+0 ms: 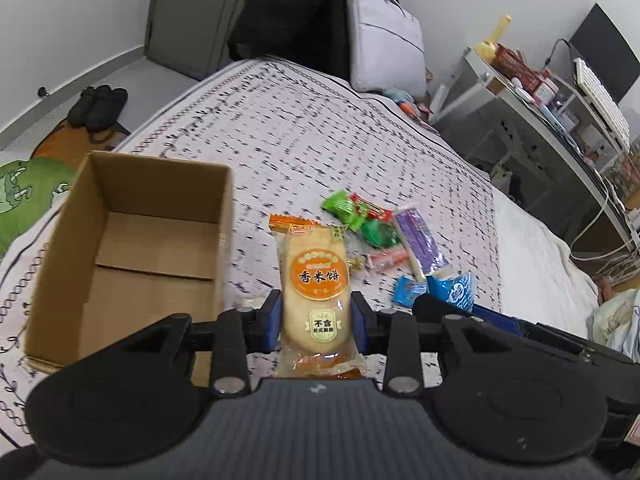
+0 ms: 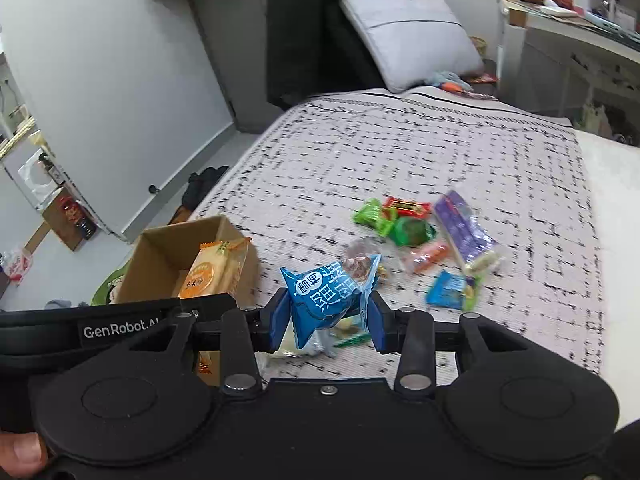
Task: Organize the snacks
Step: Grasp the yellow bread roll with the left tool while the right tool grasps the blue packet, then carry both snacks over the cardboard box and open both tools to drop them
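My left gripper (image 1: 316,320) is shut on an orange rice cracker packet (image 1: 314,284), held upright just right of the open cardboard box (image 1: 132,248), whose inside looks empty. In the right wrist view the same rice cracker packet (image 2: 214,270) hangs over the cardboard box (image 2: 160,256), with the left gripper's body (image 2: 120,326) below it. My right gripper (image 2: 330,316) is shut on a blue snack packet (image 2: 328,300) above the bedspread. This blue snack packet (image 1: 454,288) shows in the left wrist view too. Loose snacks lie on the bed: green packets (image 2: 374,216), a red one (image 2: 406,206), a purple bar (image 2: 464,232).
The patterned bedspread (image 1: 320,132) covers the bed, with a grey pillow (image 1: 384,40) at its head. A cluttered desk (image 1: 560,92) stands to the right. Black shoes (image 1: 98,106) and a green mat (image 1: 24,196) lie on the floor left of the box.
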Demonstrator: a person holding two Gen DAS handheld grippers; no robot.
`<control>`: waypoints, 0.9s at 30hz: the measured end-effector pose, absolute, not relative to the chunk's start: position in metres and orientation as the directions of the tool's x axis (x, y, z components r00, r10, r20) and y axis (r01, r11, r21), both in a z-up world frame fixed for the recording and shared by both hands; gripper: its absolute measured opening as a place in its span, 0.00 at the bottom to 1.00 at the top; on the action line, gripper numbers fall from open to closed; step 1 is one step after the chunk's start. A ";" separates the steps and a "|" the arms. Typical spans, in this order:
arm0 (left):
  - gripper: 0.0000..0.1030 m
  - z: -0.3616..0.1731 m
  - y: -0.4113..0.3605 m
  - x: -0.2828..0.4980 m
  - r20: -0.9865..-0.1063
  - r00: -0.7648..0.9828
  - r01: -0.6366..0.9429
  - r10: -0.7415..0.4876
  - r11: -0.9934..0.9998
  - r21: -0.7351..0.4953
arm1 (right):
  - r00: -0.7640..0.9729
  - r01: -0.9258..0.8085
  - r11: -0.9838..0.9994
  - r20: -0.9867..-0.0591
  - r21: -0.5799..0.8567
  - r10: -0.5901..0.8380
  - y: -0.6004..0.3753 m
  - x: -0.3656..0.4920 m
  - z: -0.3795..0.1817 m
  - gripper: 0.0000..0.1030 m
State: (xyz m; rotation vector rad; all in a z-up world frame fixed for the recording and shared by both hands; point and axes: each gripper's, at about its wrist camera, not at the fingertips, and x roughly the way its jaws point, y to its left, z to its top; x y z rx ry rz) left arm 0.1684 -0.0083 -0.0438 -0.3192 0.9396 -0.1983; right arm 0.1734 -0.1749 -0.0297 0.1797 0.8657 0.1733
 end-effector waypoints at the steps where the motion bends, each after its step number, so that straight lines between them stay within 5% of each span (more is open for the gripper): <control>1: 0.33 -0.044 -0.004 0.168 -0.758 0.579 0.023 -0.301 0.935 -0.354 | 0.636 -0.083 0.970 -0.738 0.227 0.227 -0.171 0.174 -0.030 0.39; 27: 0.33 -0.053 0.080 0.211 -0.775 0.594 -0.064 -0.217 0.947 -0.315 | 0.602 -0.180 0.949 -0.734 0.258 0.313 -0.099 0.215 -0.035 0.39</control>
